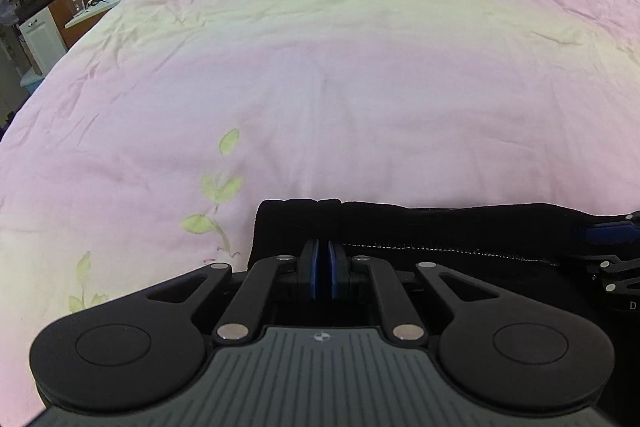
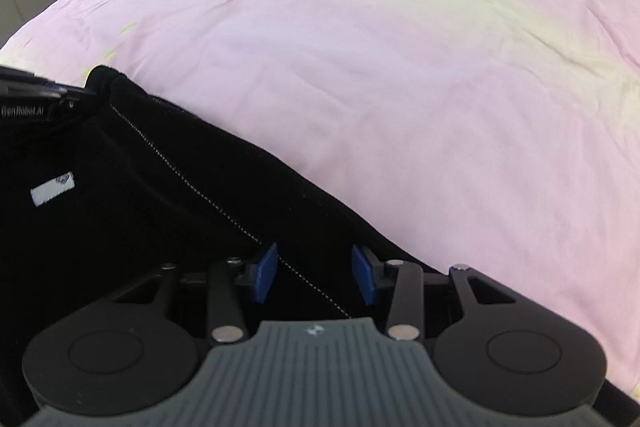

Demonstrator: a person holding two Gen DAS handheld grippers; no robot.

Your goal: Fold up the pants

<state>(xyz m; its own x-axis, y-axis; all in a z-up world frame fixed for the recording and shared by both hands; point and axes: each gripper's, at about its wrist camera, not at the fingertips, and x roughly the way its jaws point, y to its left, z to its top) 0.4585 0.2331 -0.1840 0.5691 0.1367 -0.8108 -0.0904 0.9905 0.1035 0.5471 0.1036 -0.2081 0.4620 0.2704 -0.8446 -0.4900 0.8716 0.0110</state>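
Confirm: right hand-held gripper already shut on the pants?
No. The right hand-held gripper is open, its blue pads set apart, with the black pants lying between them.

Left gripper (image 1: 323, 251): blue pads pressed together, jaws closed, pointing forward and low. Right gripper (image 2: 316, 273): jaws spread wide, blue pads (image 2: 265, 273) well apart, angled downward.
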